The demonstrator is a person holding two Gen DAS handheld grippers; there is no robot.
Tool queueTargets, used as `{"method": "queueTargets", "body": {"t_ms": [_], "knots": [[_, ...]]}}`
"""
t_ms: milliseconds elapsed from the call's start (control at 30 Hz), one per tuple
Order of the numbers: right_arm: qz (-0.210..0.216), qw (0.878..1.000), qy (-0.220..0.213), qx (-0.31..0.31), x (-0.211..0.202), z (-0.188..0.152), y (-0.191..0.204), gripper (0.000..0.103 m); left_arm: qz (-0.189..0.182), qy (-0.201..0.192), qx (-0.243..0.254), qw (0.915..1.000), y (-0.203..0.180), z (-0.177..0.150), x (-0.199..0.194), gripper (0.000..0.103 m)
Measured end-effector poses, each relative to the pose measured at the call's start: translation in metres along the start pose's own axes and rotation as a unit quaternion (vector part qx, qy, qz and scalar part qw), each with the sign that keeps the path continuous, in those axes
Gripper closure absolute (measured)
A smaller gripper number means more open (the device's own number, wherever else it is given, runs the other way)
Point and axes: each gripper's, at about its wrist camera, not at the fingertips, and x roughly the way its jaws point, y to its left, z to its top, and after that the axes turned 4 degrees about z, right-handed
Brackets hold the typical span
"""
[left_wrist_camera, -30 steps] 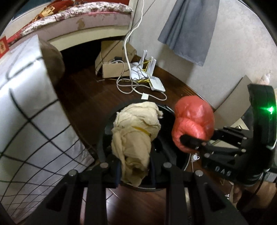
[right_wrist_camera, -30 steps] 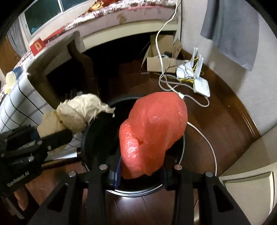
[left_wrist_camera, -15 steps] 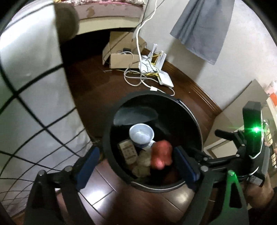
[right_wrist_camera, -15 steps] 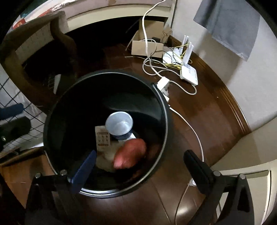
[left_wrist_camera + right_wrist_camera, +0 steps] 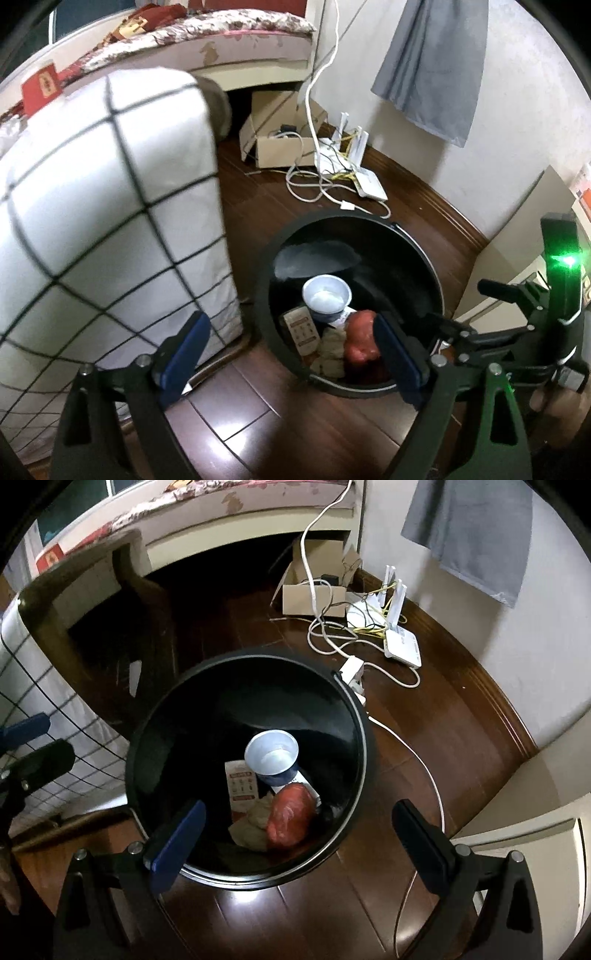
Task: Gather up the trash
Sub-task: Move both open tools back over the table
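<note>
I hold both the left hand-held gripper [image 5: 291,354] and right hand-held gripper [image 5: 295,834] apart and empty above the bin [image 5: 354,709]; the red bag [image 5: 290,816] and crumpled paper [image 5: 255,825] inside look light, soft, best pinched mid-bulge.

Bin [image 5: 364,738]: black plastic, glossy inner wall, bright metal-looking rim band. Floor [image 5: 461,716]: dark wood planks, polished, reflective. Red bag [image 5: 290,818]: thin crinkled plastic, shiny. Wad [image 5: 255,825] at its 9 o'clock: beige, matt, crumpled. Cup [image 5: 271,755]: smooth interior. Box [image 5: 280,146]: matt cardboard.
</note>
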Motion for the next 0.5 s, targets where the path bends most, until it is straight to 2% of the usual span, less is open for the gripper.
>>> {"method": "queueTargets", "body": {"t_ms": [200,500], "knots": [[-0.004,1.000,-0.015,0.004,-0.017,-0.002,0.004,0.001,0.016,-0.009,-0.001,0.9998,0.007,-0.007,-0.017,0.011],[-0.004,0.999,-0.040,0.000,-0.047,-0.004,0.019,0.001,0.035,-0.034,0.001,0.9988,0.016,-0.015,-0.041,0.001]]}}
